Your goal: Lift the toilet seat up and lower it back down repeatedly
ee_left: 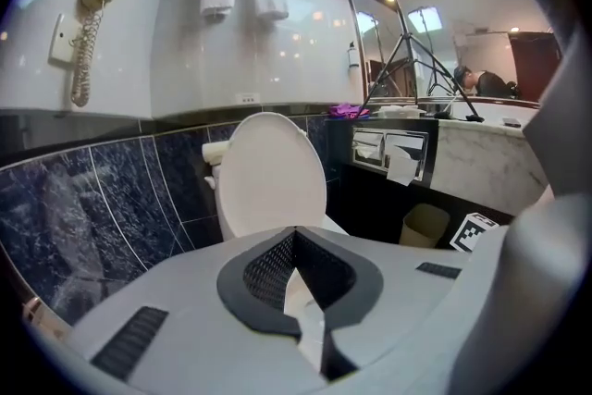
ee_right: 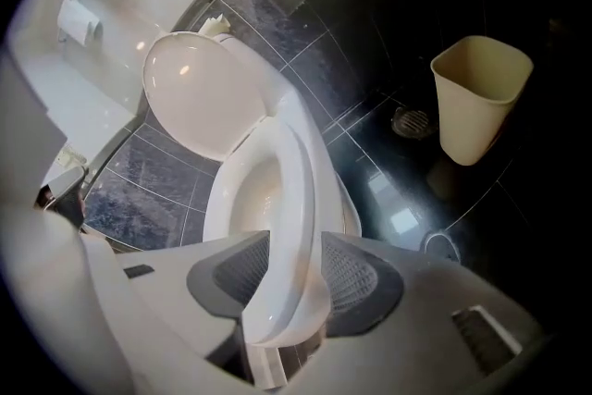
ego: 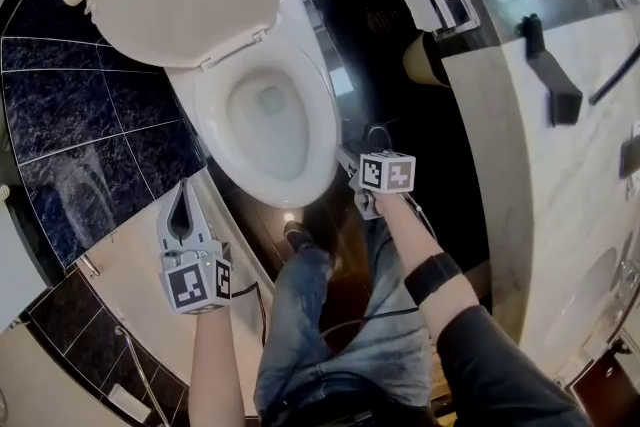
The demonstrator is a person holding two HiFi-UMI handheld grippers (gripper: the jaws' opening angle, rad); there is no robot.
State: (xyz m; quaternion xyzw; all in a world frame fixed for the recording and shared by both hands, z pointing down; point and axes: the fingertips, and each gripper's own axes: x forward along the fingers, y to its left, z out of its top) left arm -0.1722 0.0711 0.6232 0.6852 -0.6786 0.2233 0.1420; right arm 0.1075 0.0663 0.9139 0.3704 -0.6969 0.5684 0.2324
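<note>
Right gripper view: the right gripper (ee_right: 291, 268) is clamped on the front edge of the toilet seat (ee_right: 298, 180), with one ribbed pad (ee_right: 356, 277) on each face of the white ring. The seat runs straight ahead from between the jaws and lies close over the bowl (ee_right: 242, 199). Whether it rests on the rim cannot be determined. Beyond the gripper the lid (ee_right: 199, 102) stands raised. A cream waste bin (ee_right: 479, 97) stands on the dark tiled floor (ee_right: 370, 134) to the gripper's right, well apart from the toilet. Head view: the left gripper (ego: 181, 213) hangs beside the bowl, apart from it. Its jaws are together with nothing between them.
</note>
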